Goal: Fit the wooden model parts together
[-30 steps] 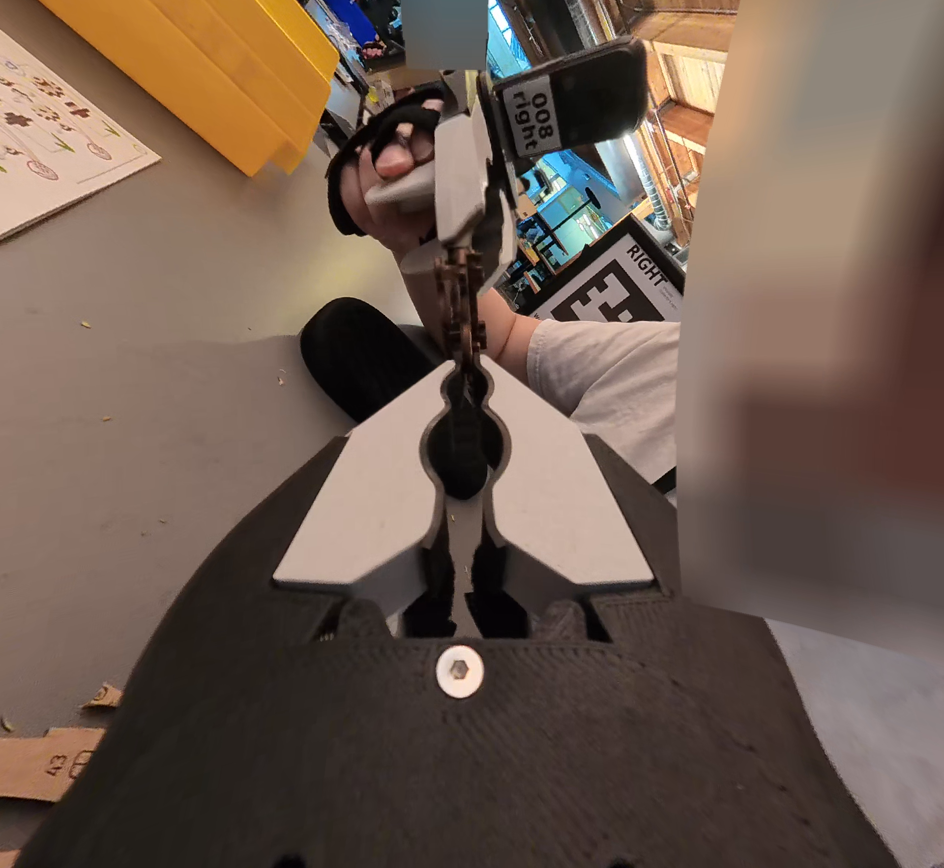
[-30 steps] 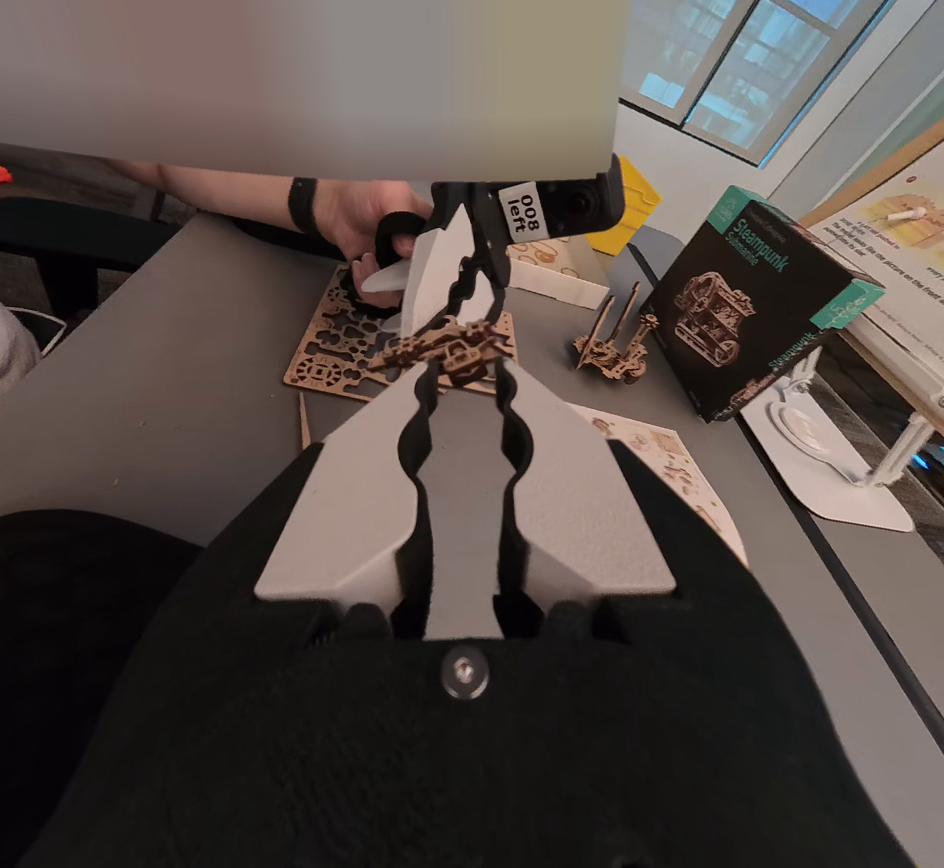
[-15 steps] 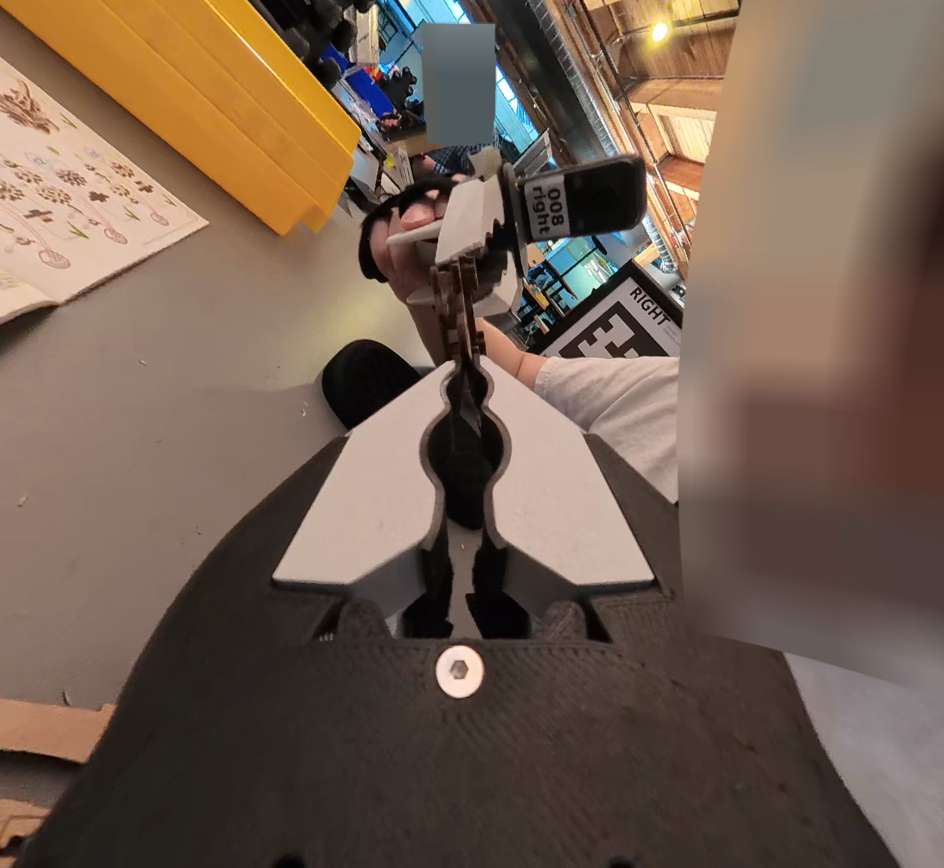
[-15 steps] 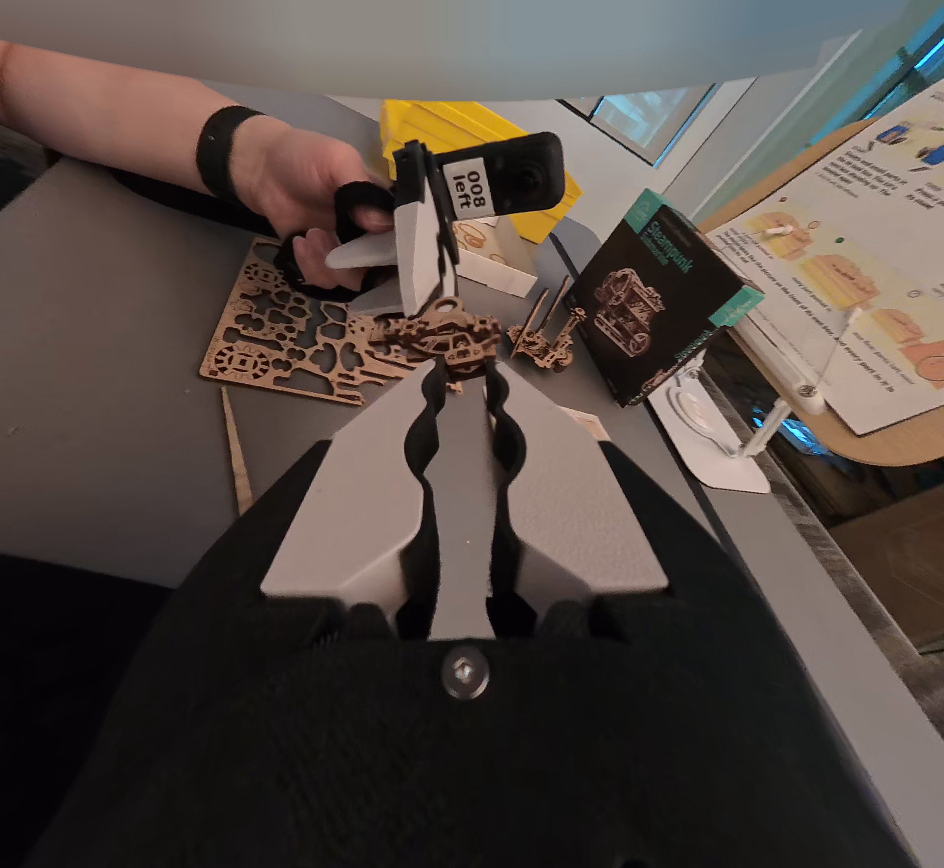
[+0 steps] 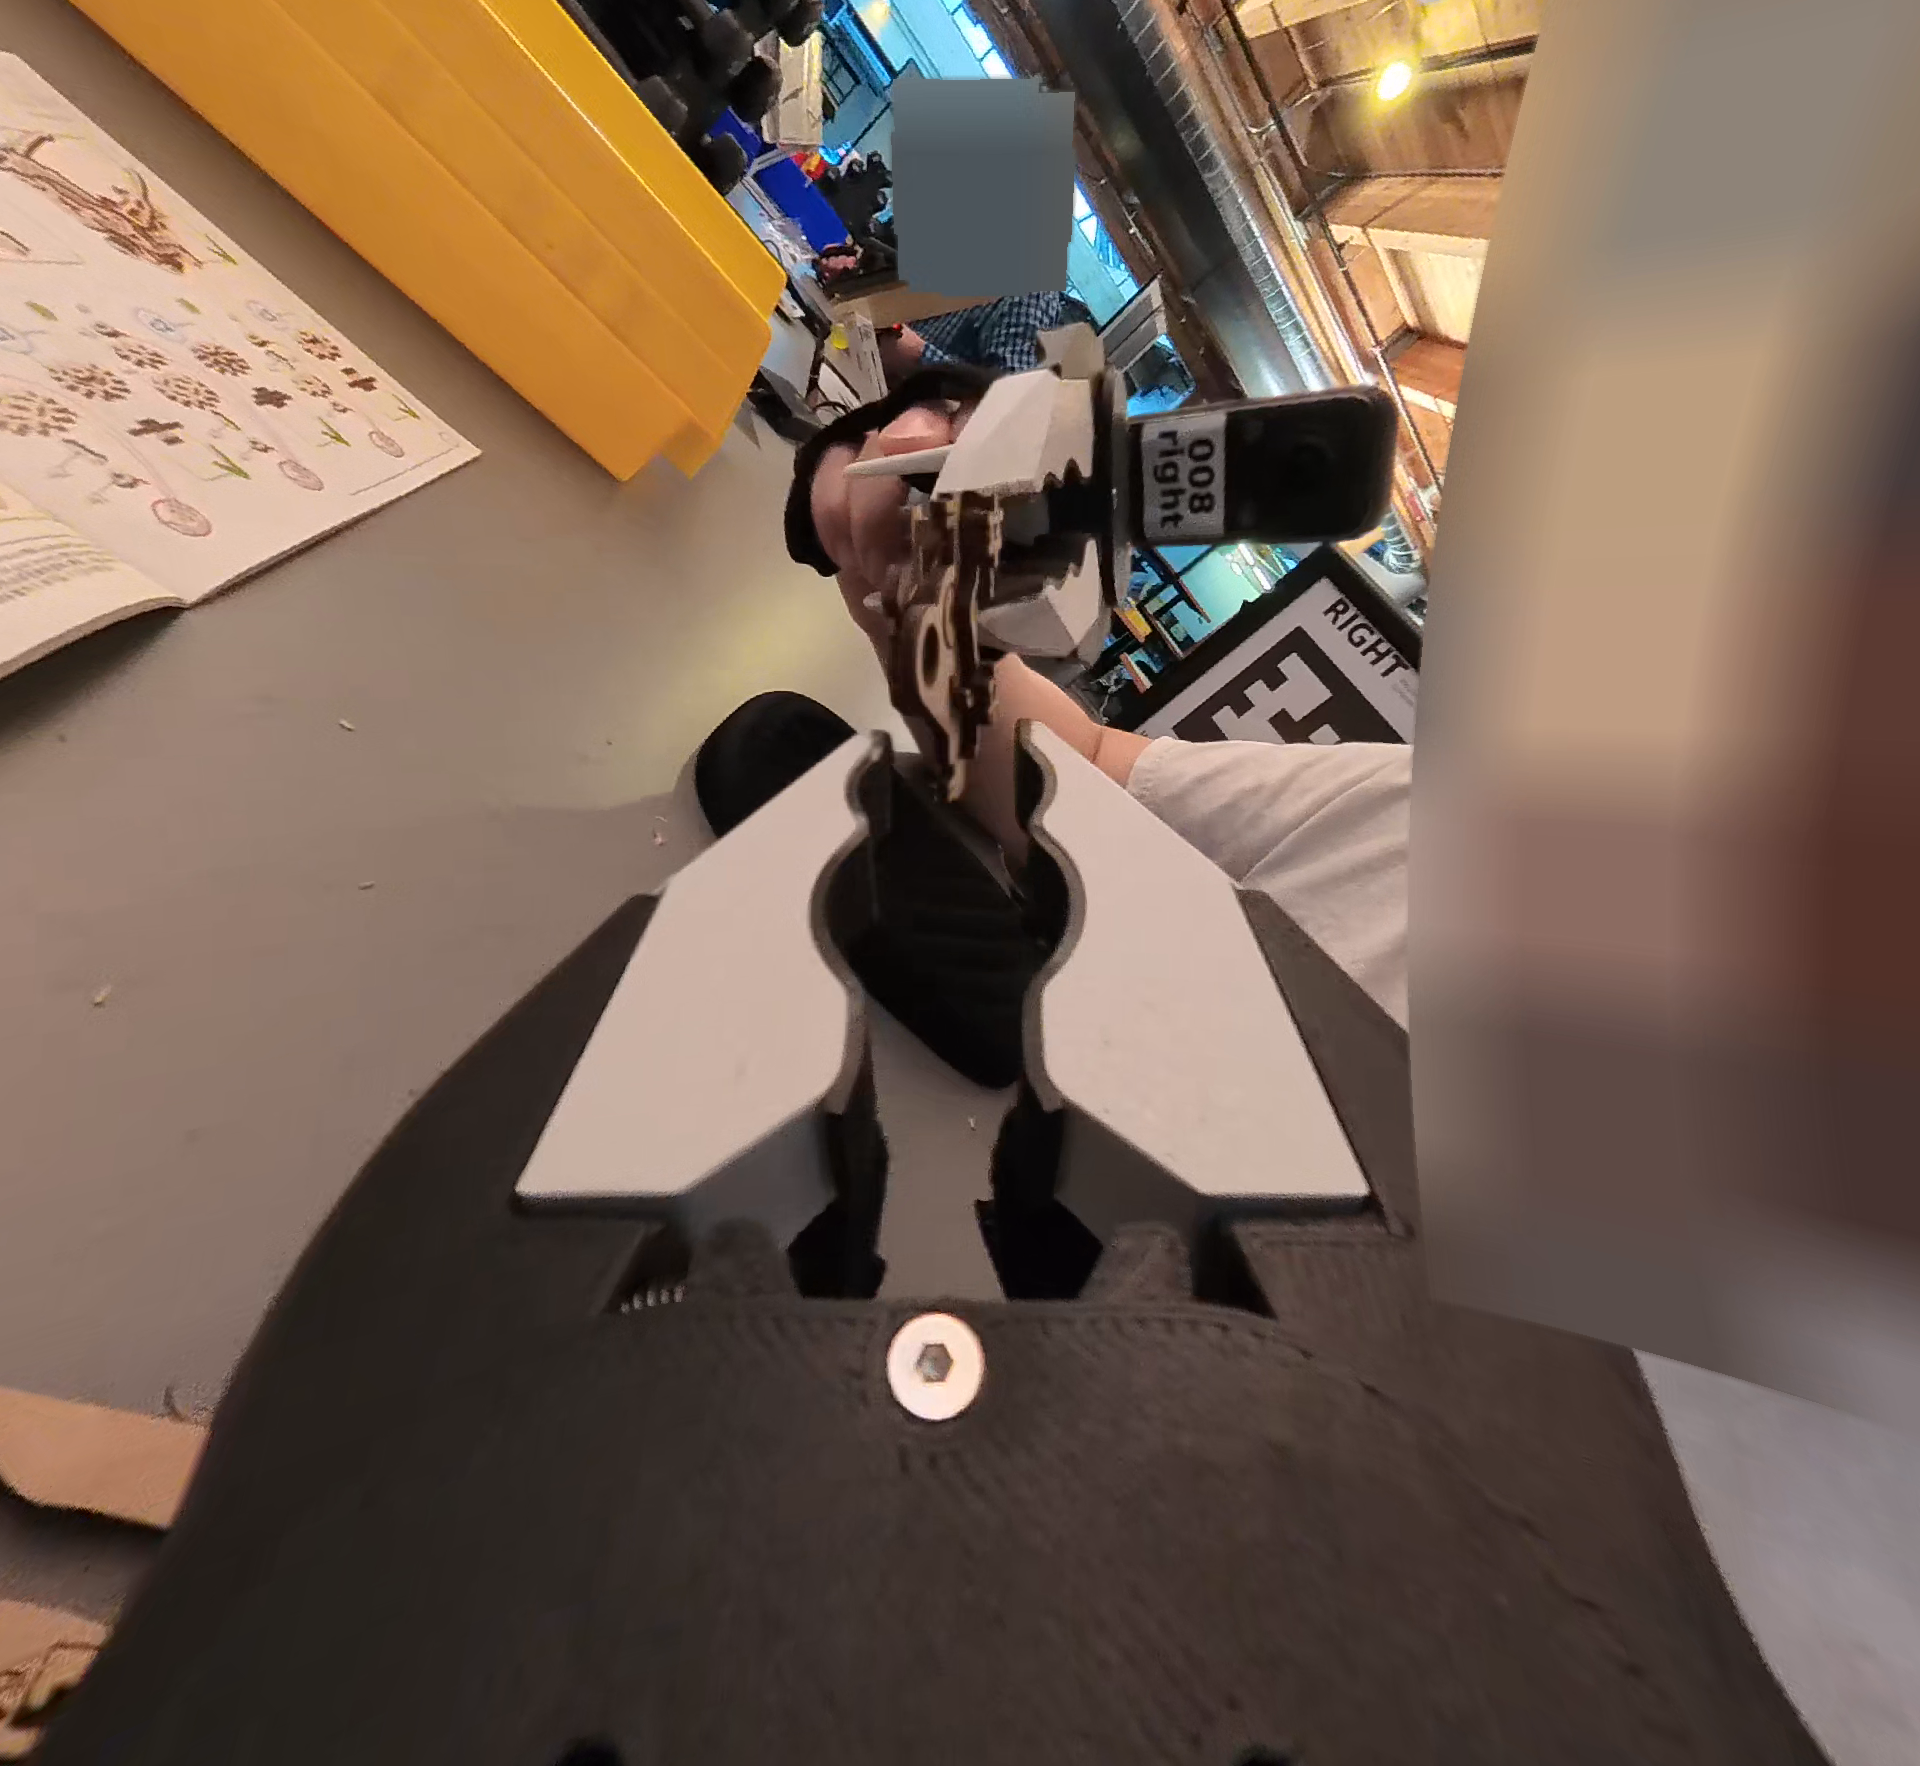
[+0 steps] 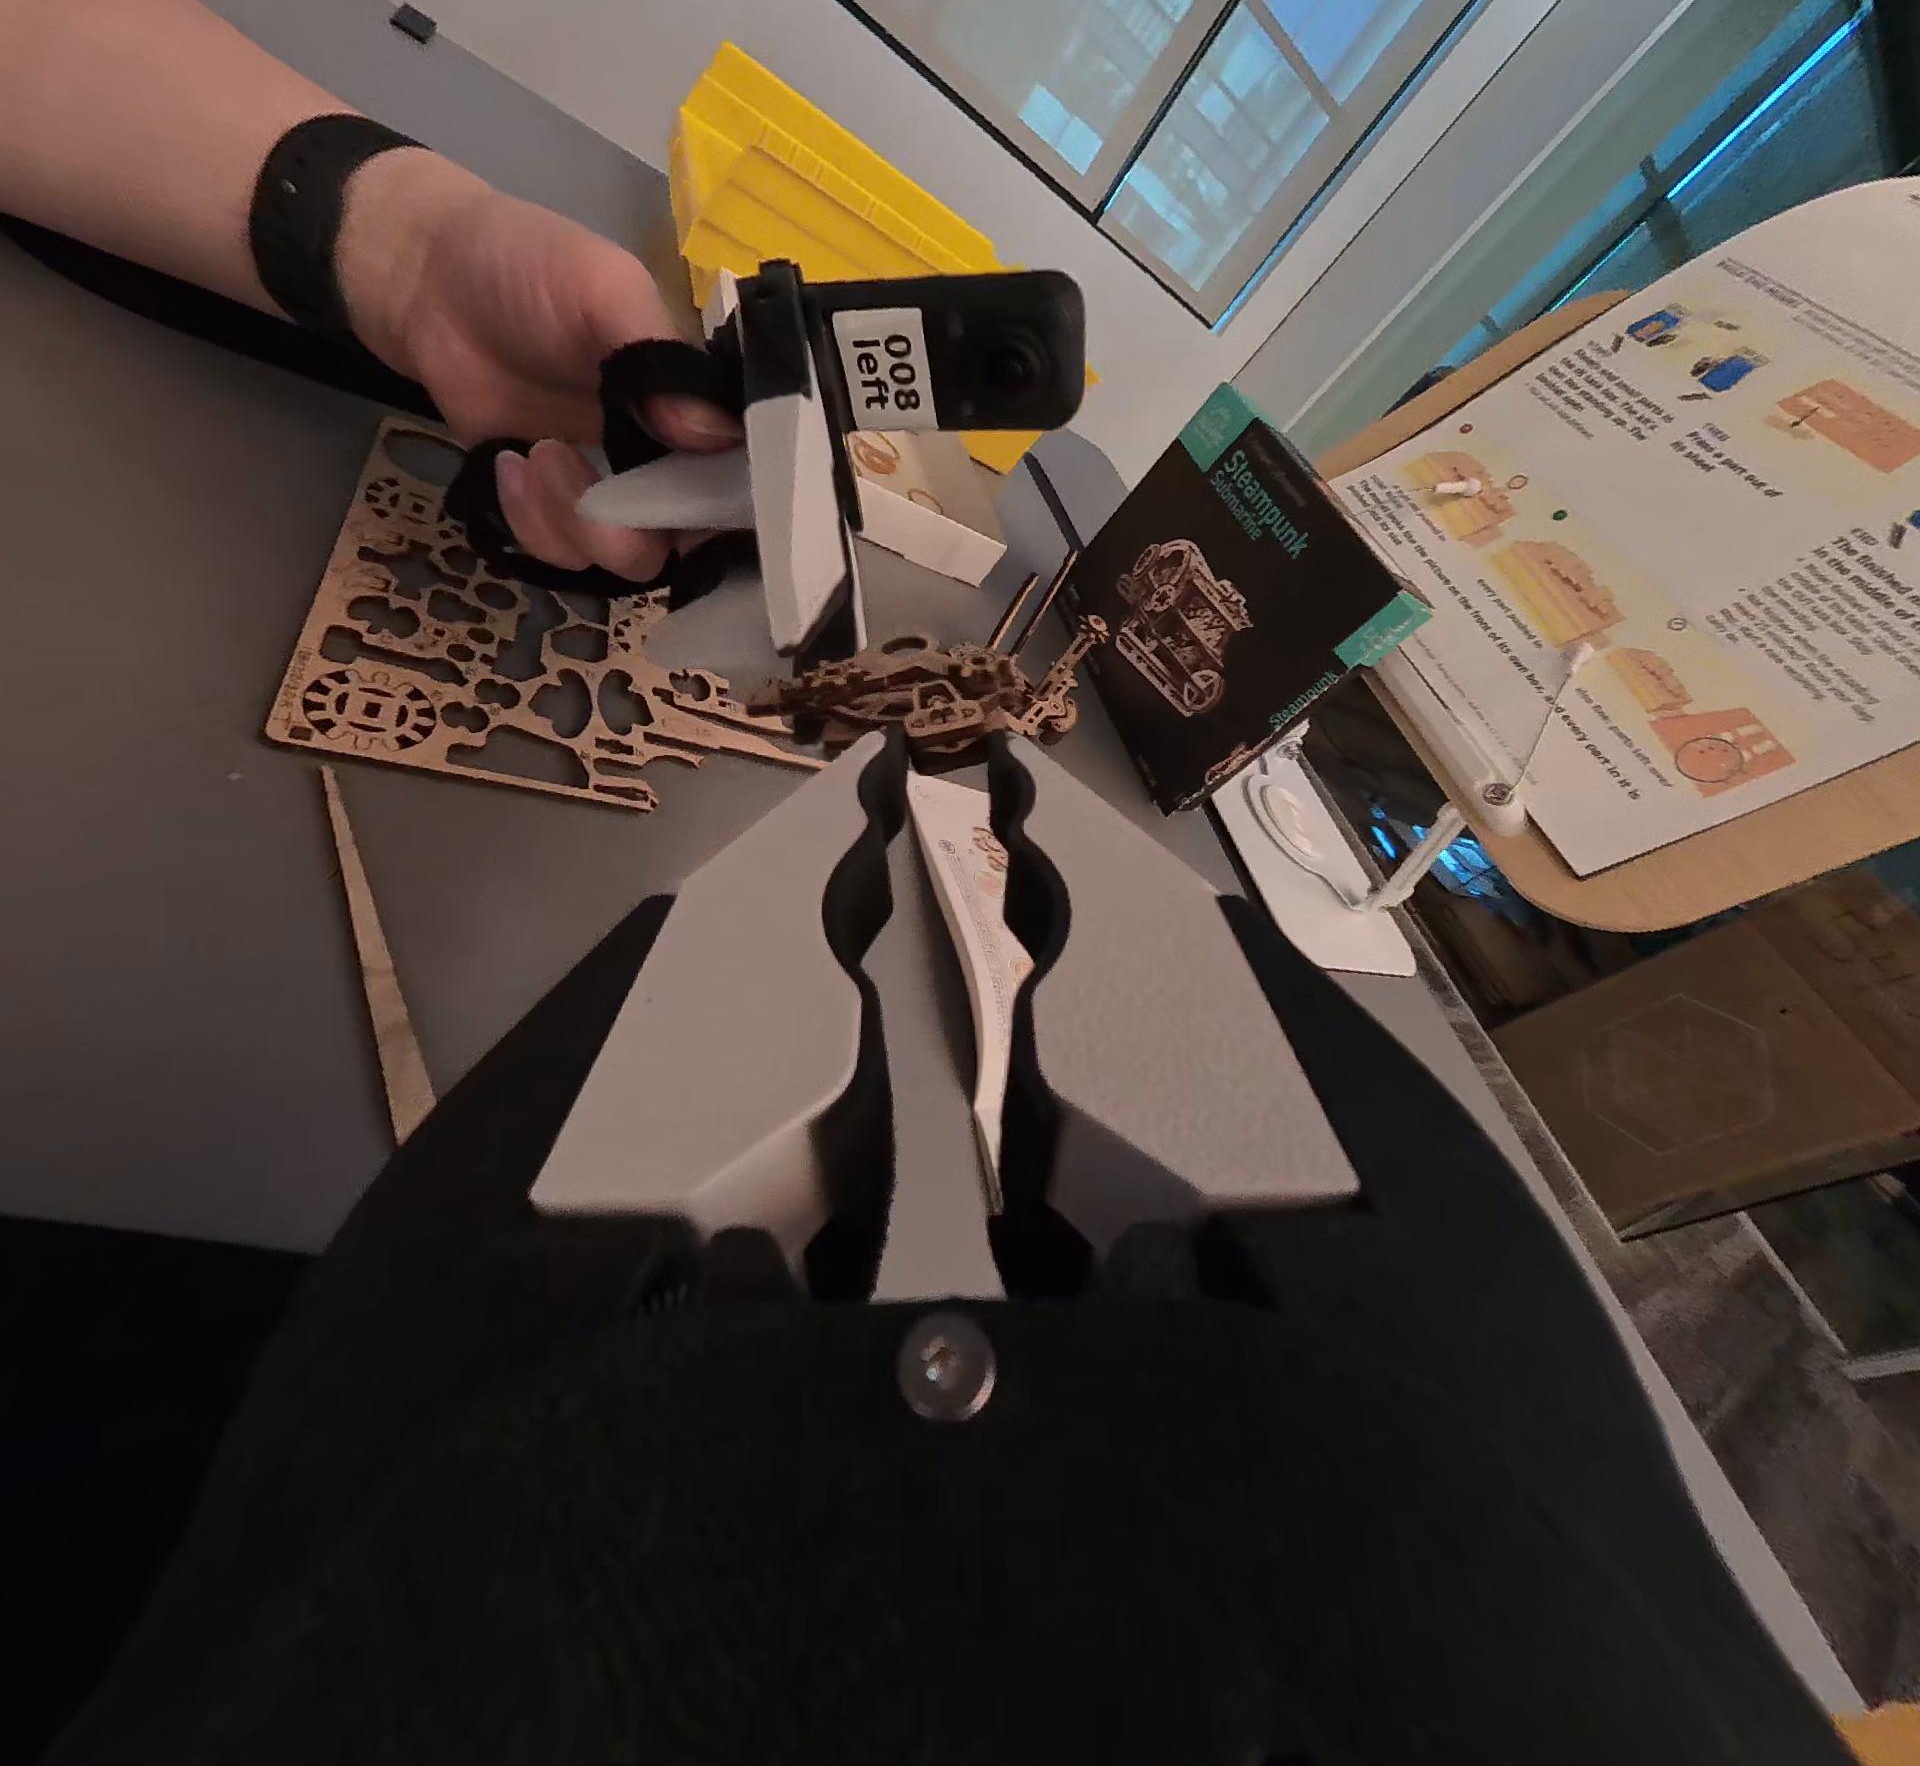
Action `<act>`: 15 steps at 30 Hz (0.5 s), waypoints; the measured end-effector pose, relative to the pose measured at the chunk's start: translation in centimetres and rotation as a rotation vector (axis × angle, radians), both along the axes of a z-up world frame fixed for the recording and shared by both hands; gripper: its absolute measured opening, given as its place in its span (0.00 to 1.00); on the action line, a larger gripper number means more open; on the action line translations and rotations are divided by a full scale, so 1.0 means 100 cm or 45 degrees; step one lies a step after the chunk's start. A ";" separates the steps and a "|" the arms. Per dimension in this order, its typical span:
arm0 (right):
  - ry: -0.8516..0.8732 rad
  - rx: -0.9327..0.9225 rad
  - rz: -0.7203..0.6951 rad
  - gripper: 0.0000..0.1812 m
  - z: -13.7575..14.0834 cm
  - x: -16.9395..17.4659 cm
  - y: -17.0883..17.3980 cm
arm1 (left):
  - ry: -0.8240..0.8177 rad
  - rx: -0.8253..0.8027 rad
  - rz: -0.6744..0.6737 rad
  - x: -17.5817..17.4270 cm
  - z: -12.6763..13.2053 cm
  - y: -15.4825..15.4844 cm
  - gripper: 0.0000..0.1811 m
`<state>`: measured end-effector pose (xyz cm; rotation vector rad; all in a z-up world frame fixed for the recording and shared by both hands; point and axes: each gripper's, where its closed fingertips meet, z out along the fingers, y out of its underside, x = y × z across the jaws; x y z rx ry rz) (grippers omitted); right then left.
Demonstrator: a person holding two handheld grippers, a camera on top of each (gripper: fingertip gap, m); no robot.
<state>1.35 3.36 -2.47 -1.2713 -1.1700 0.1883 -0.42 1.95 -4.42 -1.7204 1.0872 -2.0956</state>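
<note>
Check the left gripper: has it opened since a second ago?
Yes. In the left wrist view the left gripper now shows a gap between its tips around the wooden model assembly; earlier they were pinched shut.

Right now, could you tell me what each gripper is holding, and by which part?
The right gripper clamps the wooden model at its underside middle. The left gripper stands open around the model's near end, gripping nothing.

wooden model (image 6: 914,693) | dark brown, laser-cut | lying flat, held above table
</note>
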 end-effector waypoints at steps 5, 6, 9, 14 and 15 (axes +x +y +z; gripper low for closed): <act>0.010 0.002 -0.003 0.07 -0.001 -0.001 0.002 | -0.031 -0.037 -0.022 0.000 0.003 -0.003 0.02; 0.002 -0.018 0.017 0.07 -0.004 -0.001 0.001 | -0.019 -0.028 -0.041 -0.001 0.002 -0.005 0.02; 0.006 0.011 0.040 0.10 -0.001 -0.002 -0.001 | 0.004 -0.009 -0.059 -0.001 0.001 -0.008 0.02; -0.067 0.002 0.028 0.07 -0.010 -0.002 -0.001 | 0.051 -0.004 -0.053 -0.001 -0.004 -0.007 0.02; -0.053 -0.008 0.010 0.07 -0.009 -0.002 0.001 | 0.045 0.008 -0.030 -0.001 -0.004 -0.005 0.02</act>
